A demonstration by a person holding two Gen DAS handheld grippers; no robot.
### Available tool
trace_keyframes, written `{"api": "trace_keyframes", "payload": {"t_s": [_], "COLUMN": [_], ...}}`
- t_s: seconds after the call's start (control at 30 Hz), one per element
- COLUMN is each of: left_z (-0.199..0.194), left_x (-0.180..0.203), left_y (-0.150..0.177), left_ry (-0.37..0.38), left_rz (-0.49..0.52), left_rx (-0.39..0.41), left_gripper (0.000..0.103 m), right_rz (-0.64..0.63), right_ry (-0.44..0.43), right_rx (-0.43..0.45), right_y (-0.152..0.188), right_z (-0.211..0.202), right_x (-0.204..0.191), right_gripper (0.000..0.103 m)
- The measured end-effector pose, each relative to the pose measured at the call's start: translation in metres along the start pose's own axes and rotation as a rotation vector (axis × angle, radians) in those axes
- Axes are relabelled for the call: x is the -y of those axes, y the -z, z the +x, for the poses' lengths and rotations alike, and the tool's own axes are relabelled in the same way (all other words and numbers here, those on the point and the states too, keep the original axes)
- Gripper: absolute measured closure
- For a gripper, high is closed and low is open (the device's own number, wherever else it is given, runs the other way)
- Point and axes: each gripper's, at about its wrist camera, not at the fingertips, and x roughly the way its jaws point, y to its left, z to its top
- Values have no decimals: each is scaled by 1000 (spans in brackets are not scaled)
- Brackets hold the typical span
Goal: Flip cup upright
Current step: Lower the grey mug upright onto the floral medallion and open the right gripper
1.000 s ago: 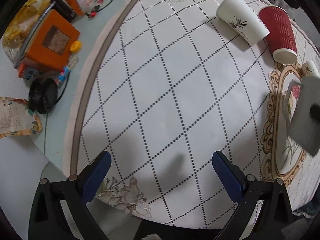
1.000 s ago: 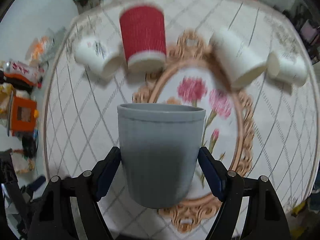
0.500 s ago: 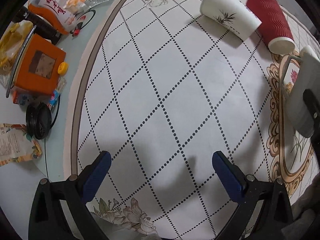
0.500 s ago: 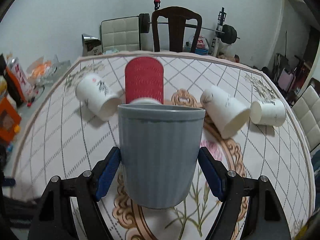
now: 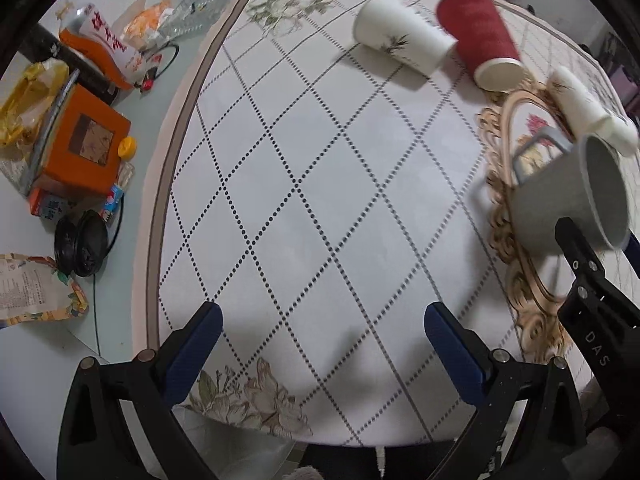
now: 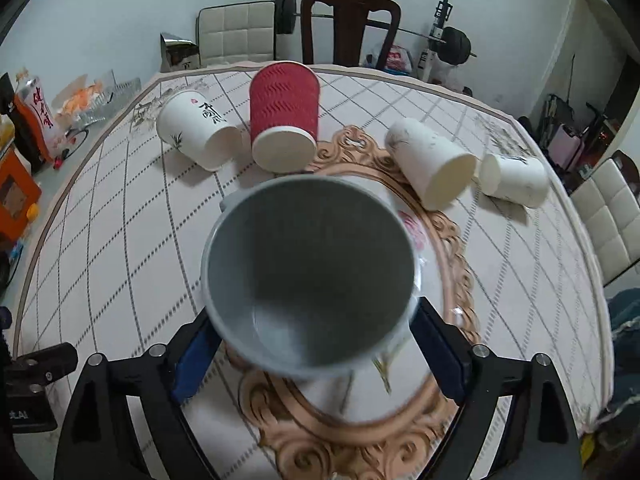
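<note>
I've got the grey mug (image 6: 310, 276) pinched in my right gripper (image 6: 314, 340), blue pads pressed on its two sides low on the body, mouth tipped back toward the wrist camera so I see straight into it. From the left wrist view the grey mug (image 5: 568, 200) hangs above the table (image 5: 320, 200), over the gold floral medallion (image 5: 520, 248), handle pointing toward the far side, rim tilted up and to the right. Not upright yet, looks roughly mid-turn to me.

My left gripper (image 5: 318, 340) is spread wide, holds nothing, hovers over the near edge of the checked cloth, well apart from the mug.

Step in hand as I judge it: finish the roll and set it down. To do it well: rotate the wrist until the rim is level, don't loosen the pinch while it's tilted, since the wall tapers and could slip through the pads. Lower straight onto the bare medallion area, base flat first, then release.

Watch the neighbours: red cup (image 6: 285, 116), white printed cup (image 6: 196, 134) and two more white cups (image 6: 434, 160) (image 6: 514, 178) lie on their sides just beyond, so keep the landing spot on the near side of them. Left gripper should stay put.
</note>
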Motion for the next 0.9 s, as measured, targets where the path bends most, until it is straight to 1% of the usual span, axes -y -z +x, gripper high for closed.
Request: {"api": "trace_keyframes", "payload": {"t_s": [0.13,0.2,0.27,0.33,0.4,0.5,0.57,0.77,0.87,0.9], "left_z": [-25,-42,-64,-79,-104,-135,-160,-220,-241,-248], "left_x": [5,7,9,9,11,15,18,27,27,27], "left_y": [11,18,25,30,40,54,67,100,115,120], "left_ry": [-2,2,9,11,18,11,9,17,43,40], "left_rz": [23,23,21,19,11,5,-6,-10,-18,-23], "left_rx": [38,59,93,120,162,205,236,338,360,368], "left_gripper": [0,0,0,0,0,0,0,0,0,0], "right_rz": [24,41,56,71,66,76,83,76,69,68], "right_ry": [19,32,53,60,91,60,55,65,53,47], "right_rx": [-7,-11,-21,-29,-51,-66,-51,25,57,65], "right_y": [6,7,8,9,9,12,13,17,20,22], "right_z": [-30,-48,-67,-90,-109,-141,-166,-249,-285,-296], "right_x": [12,20,28,38,44,58,67,86,91,92], "right_gripper": [5,4,0,0,0,0,0,0,0,0]}}
